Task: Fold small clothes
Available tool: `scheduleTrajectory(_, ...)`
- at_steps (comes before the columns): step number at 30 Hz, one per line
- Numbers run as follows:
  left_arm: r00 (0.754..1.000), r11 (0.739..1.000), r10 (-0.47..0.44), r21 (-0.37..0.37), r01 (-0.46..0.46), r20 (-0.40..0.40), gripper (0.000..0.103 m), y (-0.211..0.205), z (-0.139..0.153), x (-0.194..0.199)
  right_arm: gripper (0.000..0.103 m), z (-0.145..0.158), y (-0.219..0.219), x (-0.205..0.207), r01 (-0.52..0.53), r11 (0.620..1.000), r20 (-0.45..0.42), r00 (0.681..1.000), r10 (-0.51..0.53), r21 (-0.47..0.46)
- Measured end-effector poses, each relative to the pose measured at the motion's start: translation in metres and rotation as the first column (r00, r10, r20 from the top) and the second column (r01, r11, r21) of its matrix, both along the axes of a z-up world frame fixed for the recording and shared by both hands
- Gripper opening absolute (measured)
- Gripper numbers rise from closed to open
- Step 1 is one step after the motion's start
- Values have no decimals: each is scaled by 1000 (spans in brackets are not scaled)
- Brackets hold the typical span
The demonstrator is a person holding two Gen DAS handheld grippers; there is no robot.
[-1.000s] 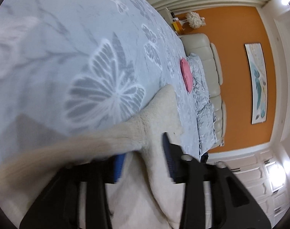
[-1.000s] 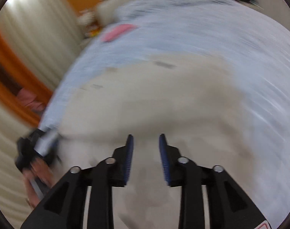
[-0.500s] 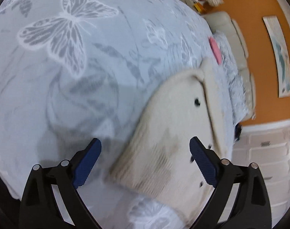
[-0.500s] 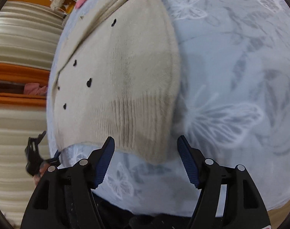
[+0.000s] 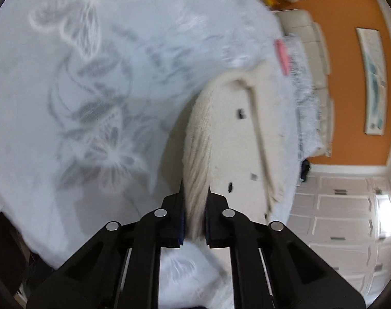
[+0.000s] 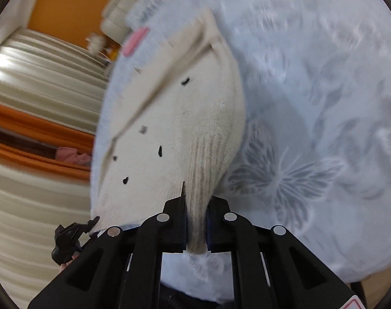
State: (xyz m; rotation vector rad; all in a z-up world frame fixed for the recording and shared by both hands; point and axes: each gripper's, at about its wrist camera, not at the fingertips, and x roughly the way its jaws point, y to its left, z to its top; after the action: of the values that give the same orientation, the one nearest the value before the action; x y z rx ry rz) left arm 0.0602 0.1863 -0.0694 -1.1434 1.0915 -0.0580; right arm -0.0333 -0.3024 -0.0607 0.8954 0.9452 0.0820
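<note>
Both tongs, left [image 5: 194, 211] and right [image 6: 196, 219], pinch the ribbed hem of the cream knitted cardigan [image 6: 169, 118]; next, I judge, carry the hem toward the collar

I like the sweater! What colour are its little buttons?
Black, on the cream sweater; the right wrist view shows them best.

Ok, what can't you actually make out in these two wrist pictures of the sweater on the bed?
- Left wrist view: the cream knit sweater hem vanishes between the left tongs; the pinched edge is hidden.
- Right wrist view: the right tongs cover the ribbed hem in the same way.
- Both views: motion blur smears the butterfly bedspread and the pink item, so it cannot be identified.
- Sleeves: none clearly visible.
</note>
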Motion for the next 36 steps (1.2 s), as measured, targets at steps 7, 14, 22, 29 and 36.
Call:
scheduleTrajectory(7,991,997,-79,12,78,106,7,0,58,-79,7,36,-18,-82,-54,997,79,995,59,-57)
scheduleTrajectory(14,994,994,-107,-32,108,38,7,-1,47,-169,8,16,-6,-172,-67,998,29,997,68,-19)
scheduleTrajectory(22,982,987,-163,4,163,98,7,0,83,-232,8,28,2,-244,-61,998,13,998,60,29)
scheduleTrajectory(29,965,990,-140,0,144,223,7,7,137,-219,8,93,-19,-245,3,1000,151,988,-1,-12)
scheduleTrajectory(36,916,987,-159,86,136,369,7,-12,168,-112,8,110,-63,-137,71,997,283,957,-58,-35)
